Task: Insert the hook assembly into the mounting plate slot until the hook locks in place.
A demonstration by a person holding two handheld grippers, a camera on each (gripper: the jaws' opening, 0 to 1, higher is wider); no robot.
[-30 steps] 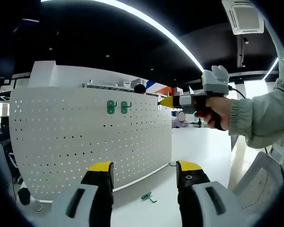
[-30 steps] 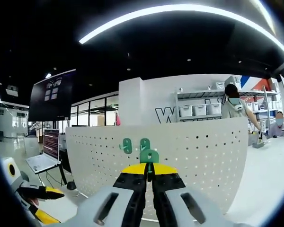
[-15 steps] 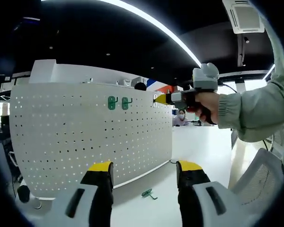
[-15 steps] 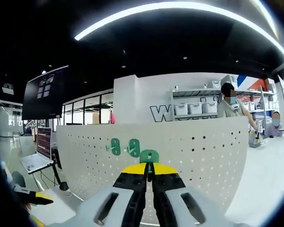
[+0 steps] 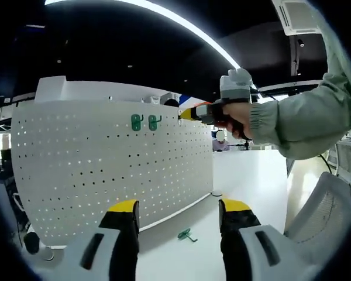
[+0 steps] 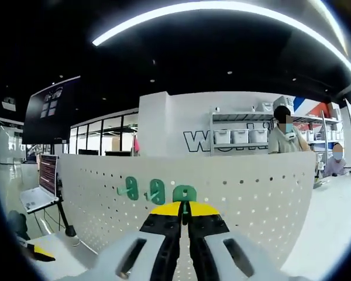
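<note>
Green hook (image 6: 184,194) still clamped, right hand-held gripper (image 6: 184,218) nearer pegboard (image 6: 251,193)

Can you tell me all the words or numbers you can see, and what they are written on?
"W" and part of a next letter, in big dark outlined letters on the white wall behind the pegboard; the shelf covers the rest of the word.
The dark hanging screen has small pale marks, too small to read.
The laptop screen shows lines of text, too blurred to read.
The green hook in the right gripper has no writing.
</note>
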